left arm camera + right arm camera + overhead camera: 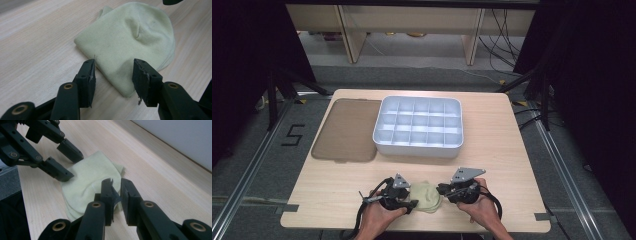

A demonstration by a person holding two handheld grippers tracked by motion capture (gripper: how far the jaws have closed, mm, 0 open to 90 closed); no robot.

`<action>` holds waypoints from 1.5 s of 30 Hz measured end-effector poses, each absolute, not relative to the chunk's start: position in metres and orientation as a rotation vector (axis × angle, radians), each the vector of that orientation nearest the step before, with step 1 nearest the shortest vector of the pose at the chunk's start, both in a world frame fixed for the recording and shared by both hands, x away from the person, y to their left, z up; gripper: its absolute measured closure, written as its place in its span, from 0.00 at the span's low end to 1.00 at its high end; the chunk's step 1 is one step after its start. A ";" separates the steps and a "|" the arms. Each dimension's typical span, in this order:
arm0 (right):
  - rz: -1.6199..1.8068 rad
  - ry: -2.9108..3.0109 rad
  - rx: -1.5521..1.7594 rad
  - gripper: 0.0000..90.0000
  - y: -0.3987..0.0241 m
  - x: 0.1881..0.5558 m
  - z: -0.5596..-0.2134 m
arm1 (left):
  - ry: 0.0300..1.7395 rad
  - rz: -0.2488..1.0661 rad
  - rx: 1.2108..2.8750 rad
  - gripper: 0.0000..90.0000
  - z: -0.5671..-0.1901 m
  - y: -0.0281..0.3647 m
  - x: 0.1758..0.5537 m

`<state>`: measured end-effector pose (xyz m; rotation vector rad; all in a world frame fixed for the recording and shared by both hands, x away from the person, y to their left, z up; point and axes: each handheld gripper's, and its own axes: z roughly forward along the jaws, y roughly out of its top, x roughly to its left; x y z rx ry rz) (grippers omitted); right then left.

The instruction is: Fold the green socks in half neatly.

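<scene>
A folded pale yellow-green cloth (427, 196) lies on the wooden table near its front edge, between the two grippers. My left gripper (411, 202) is open, and in the left gripper view its jaws (113, 62) straddle the near corner of the cloth (130, 37) without pressing on it. My right gripper (441, 189) rests at the cloth's right edge. In the right gripper view its jaws (116, 181) stand a narrow gap apart, nothing is pinched between them, and the cloth (87, 180) lies just beyond. The left gripper (72, 167) shows there at the cloth's far side.
A white tray (418, 146) divided into several compartments stands at the middle back of the table. A flat brown lid (347, 130) lies to its left. Bare wood (512, 165) stretches to the right of the grippers. Black curtains flank the table.
</scene>
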<state>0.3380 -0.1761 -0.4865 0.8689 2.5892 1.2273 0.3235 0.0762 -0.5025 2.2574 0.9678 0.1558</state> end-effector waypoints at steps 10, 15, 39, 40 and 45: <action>1.245 2.593 0.864 0.89 -0.176 0.340 -0.486 | 0.957 0.172 2.277 0.60 -0.500 0.082 0.328; 1.253 2.582 0.873 0.89 -0.176 0.340 -0.486 | 0.981 0.133 2.268 0.64 -0.501 0.080 0.328; 1.332 2.688 0.745 0.93 -0.146 0.329 -0.491 | 0.944 0.109 2.190 0.92 -0.498 0.086 0.330; 1.339 2.698 0.732 0.93 -0.143 0.328 -0.492 | 0.935 0.114 2.197 0.92 -0.496 0.087 0.330; 1.334 2.751 0.692 0.96 -0.128 0.327 -0.500 | 0.925 0.148 2.205 0.92 -0.493 0.088 0.331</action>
